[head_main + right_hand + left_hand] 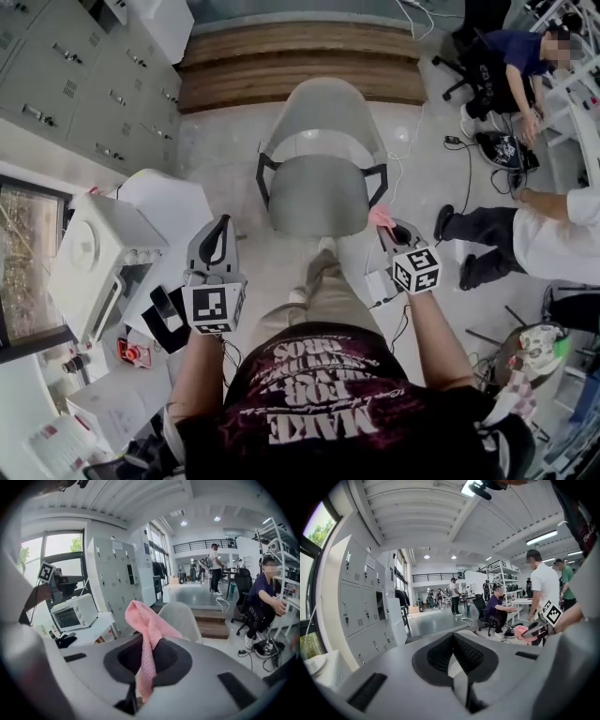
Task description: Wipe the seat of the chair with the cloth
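Observation:
A grey chair (317,192) with a curved backrest stands on the floor in front of me; its seat is bare. My right gripper (387,228) hangs just off the seat's front right corner, shut on a pink cloth (380,217). In the right gripper view the pink cloth (146,634) is pinched between the jaws and flops over above them, with the chair's backrest (180,619) behind. My left gripper (217,246) is held left of the seat's front, jaws closed with nothing between them. In the left gripper view the left gripper (453,644) points across the room, and the right gripper (534,631) shows at right with the cloth.
A white table (159,202) at left carries a toaster oven (98,258) and small items. Grey lockers (84,80) line the far left. A wooden step (300,61) lies behind the chair. A person (520,234) stands at right, and another person (511,66) sits at far right near cables.

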`<action>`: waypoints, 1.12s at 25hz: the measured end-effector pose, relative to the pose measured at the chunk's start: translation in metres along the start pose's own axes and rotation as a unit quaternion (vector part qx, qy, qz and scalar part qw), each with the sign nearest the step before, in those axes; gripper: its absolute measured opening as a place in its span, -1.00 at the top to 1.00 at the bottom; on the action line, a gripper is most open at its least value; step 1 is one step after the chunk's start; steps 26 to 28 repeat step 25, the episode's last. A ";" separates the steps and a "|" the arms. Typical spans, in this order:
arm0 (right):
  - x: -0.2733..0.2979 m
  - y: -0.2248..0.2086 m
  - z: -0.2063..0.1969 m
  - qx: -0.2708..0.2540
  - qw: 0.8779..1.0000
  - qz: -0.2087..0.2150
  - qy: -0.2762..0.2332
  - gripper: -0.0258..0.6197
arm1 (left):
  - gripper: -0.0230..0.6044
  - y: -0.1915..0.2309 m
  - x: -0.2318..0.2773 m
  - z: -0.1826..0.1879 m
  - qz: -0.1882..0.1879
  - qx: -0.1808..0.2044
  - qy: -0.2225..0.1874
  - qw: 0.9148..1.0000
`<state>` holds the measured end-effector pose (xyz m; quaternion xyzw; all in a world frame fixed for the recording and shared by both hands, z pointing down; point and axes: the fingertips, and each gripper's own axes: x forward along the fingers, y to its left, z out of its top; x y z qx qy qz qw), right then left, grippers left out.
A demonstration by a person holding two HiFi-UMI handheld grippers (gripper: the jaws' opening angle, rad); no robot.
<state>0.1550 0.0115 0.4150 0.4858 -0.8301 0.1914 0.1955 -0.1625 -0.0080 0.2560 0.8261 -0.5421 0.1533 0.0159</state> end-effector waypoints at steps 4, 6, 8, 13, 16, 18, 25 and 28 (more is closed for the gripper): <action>-0.029 0.020 0.040 -0.028 0.999 -0.008 -0.044 0.83 | 0.91 -0.009 -0.014 0.014 -0.018 0.002 -0.027 0.999; -0.041 0.030 0.055 -0.045 0.997 -0.014 -0.058 0.83 | 0.91 -0.012 -0.020 0.018 -0.027 0.001 -0.034 0.999; -0.053 0.042 0.064 -0.054 0.996 -0.016 -0.067 0.83 | 0.91 -0.016 -0.030 0.021 -0.033 -0.001 -0.039 0.999; -0.075 0.066 0.078 -0.066 0.994 -0.019 -0.083 0.83 | 0.91 -0.024 -0.048 0.029 -0.045 -0.005 -0.056 0.997; -0.084 0.078 0.079 -0.075 0.993 -0.019 -0.085 0.84 | 0.91 -0.025 -0.057 0.027 -0.050 -0.008 -0.058 0.997; -0.090 0.085 0.080 -0.076 0.993 -0.019 -0.086 0.83 | 0.91 -0.026 -0.062 0.026 -0.053 -0.009 -0.059 0.997; -0.100 0.108 0.078 -0.076 0.994 -0.012 -0.083 0.83 | 0.91 -0.031 -0.071 0.030 -0.066 -0.009 -0.060 0.996; -0.100 0.108 0.078 -0.076 0.994 -0.012 -0.083 0.83 | 0.91 -0.031 -0.071 0.030 -0.066 -0.009 -0.060 0.996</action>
